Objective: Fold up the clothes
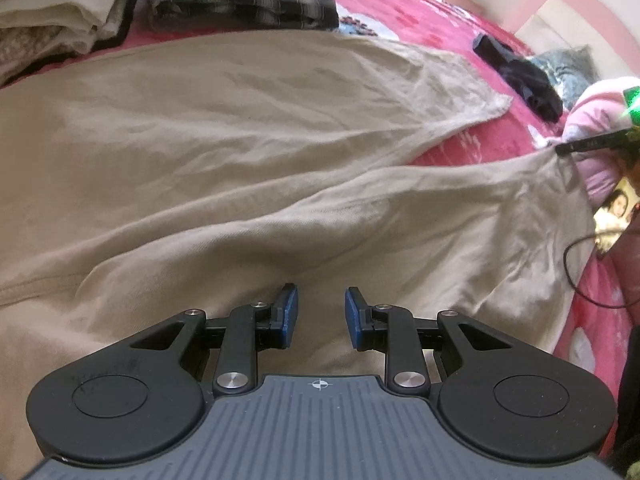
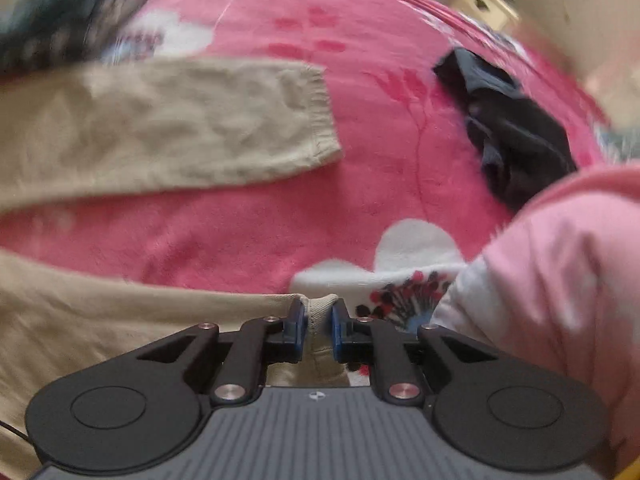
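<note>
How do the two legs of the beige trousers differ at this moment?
The far trouser leg lies flat on the pink blanket, its hem free. The near trouser leg has its hem pinched in the right gripper at the bed's edge. The far leg is touched by no gripper; the left gripper hovers open over the near one. Both are wrinkled beige fabric.

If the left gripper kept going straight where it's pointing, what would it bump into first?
Most likely the tan trousers. The left gripper is open, tilted down over that cloth with nothing between its fingers, and the fabric fills the view just ahead. How far above it hangs is hard to tell.
</note>
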`<state>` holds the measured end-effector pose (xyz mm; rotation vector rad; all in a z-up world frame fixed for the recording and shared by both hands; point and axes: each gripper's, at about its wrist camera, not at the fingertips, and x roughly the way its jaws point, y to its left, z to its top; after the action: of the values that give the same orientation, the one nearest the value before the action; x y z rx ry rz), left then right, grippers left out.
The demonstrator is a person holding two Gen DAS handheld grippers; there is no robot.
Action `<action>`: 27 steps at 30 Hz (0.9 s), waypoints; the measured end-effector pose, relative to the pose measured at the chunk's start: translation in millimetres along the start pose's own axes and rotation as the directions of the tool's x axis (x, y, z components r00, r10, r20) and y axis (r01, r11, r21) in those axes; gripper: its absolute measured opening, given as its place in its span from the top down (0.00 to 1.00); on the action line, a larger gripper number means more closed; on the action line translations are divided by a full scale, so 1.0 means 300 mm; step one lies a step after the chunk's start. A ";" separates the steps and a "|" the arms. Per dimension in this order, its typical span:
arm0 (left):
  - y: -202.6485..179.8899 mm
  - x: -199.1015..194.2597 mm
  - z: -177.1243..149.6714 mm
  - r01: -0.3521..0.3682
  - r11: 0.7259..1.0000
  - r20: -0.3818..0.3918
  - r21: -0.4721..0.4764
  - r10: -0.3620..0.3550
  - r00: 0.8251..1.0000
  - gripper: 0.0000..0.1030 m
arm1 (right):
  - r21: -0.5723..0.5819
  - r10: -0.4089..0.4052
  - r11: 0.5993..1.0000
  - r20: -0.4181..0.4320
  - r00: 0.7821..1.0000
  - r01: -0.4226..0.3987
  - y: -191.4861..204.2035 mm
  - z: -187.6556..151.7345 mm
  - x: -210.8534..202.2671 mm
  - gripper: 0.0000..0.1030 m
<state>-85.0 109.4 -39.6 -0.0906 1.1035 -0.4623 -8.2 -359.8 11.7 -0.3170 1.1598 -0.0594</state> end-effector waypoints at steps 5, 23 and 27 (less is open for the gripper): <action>-0.021 0.003 -0.021 -0.024 0.998 0.000 0.059 0.024 1.000 0.75 | -0.113 -0.216 0.970 0.018 0.976 0.216 0.073 -0.030 0.119 0.77; 0.091 -0.153 -0.073 -0.028 0.993 0.090 -0.119 0.039 0.995 0.74 | -0.433 0.626 0.744 0.186 0.757 -0.509 0.629 0.067 -0.229 0.79; 0.104 -0.157 -0.107 -0.016 0.991 0.075 -0.135 0.027 0.997 0.74 | -0.342 0.599 0.786 0.212 0.772 -0.516 0.582 -0.025 -0.248 0.78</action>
<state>-120.6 161.5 -24.0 -0.2127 1.0579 -0.3624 -65.5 -179.3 27.1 -0.1902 0.9037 0.6686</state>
